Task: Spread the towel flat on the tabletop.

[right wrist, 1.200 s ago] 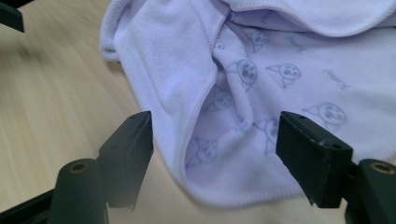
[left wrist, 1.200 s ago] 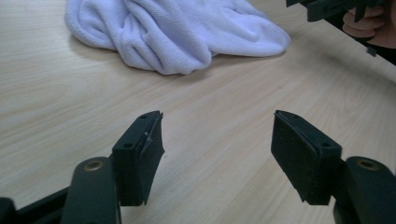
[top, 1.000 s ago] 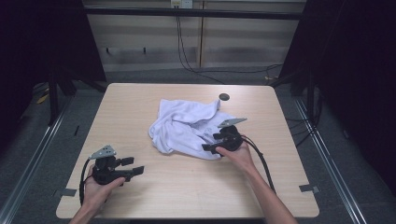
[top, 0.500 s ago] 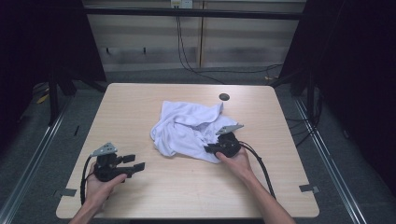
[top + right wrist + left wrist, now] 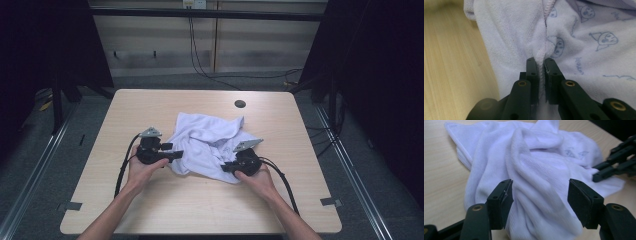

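White cloth (image 5: 207, 142) lies crumpled near the middle of the table (image 5: 150, 205), bunched in folds, with a point of fabric sticking up toward the far right. Small dark hole (image 5: 240, 104) in the tabletop beyond it, apart from the cloth.

Left gripper (image 5: 172, 152) sits at the cloth's left edge, held in the person's left hand (image 5: 142, 167). In the left gripper view its jaws stand wide apart (image 5: 539, 200), with a thick fold of the cloth (image 5: 534, 170) lying between and beyond them; pads not pressing on the fabric. Nothing held.

Right gripper (image 5: 227, 167) sits at the cloth's near right edge, held in the right hand (image 5: 255, 177). In the right gripper view its jaws are nearly together (image 5: 541, 72), pinching a stitched hem of the cloth (image 5: 579, 45) between the pads. Fabric there carries small blue printed faces and lettering. Bare wood shows to the left of the pinched hem.

Right gripper's jaws also appear at the right edge of the left gripper view (image 5: 599, 173), touching the cloth's far side. Cables trail from both grippers toward the near edge of the table.
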`<state>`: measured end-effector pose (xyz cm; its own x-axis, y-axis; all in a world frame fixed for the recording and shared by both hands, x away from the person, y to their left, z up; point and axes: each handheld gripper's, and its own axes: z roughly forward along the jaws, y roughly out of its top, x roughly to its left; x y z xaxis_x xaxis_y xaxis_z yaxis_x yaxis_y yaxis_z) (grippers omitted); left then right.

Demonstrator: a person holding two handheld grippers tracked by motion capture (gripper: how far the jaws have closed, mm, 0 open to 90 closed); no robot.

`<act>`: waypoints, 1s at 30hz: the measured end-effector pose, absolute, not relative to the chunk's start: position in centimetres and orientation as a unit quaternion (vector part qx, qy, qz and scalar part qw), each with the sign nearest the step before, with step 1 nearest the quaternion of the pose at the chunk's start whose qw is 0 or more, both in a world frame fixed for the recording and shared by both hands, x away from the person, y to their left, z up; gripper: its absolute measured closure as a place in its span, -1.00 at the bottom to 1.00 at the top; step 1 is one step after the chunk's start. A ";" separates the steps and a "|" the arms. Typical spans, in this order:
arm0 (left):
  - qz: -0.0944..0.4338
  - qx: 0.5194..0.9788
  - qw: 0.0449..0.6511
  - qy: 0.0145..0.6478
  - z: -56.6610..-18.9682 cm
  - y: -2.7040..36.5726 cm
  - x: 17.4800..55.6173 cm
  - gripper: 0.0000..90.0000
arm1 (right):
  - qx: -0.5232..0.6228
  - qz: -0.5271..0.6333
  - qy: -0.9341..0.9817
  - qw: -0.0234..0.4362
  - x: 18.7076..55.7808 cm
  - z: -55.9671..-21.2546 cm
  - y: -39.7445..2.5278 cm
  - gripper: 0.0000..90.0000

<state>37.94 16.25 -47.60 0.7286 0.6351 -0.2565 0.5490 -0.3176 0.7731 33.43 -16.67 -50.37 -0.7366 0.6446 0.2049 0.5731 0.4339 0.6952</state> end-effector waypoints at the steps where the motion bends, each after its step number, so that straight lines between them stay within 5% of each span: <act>1: 0.038 0.814 0.451 0.364 -48.0 16.0 38.3 -0.12 | 0.360 0.393 0.845 0.047 33.4 -50.4 -16.7 0.85; 5: 0.027 0.833 0.428 0.350 -49.7 15.4 37.9 0.54 | 0.361 0.402 0.840 0.042 33.2 -50.6 -17.0 0.85; 8: 0.032 0.844 0.417 0.336 -49.4 15.4 36.9 0.66 | 0.361 0.399 0.842 0.036 32.9 -50.5 -17.3 0.85; 26: -0.019 0.864 0.412 0.288 -49.1 18.2 28.0 0.64 | 0.302 0.398 0.866 -0.004 25.1 -50.0 -16.7 0.74; 30: -0.027 0.862 0.413 0.293 -49.0 18.4 27.9 0.56 | 0.305 0.397 0.866 -0.013 24.5 -49.9 -16.6 0.47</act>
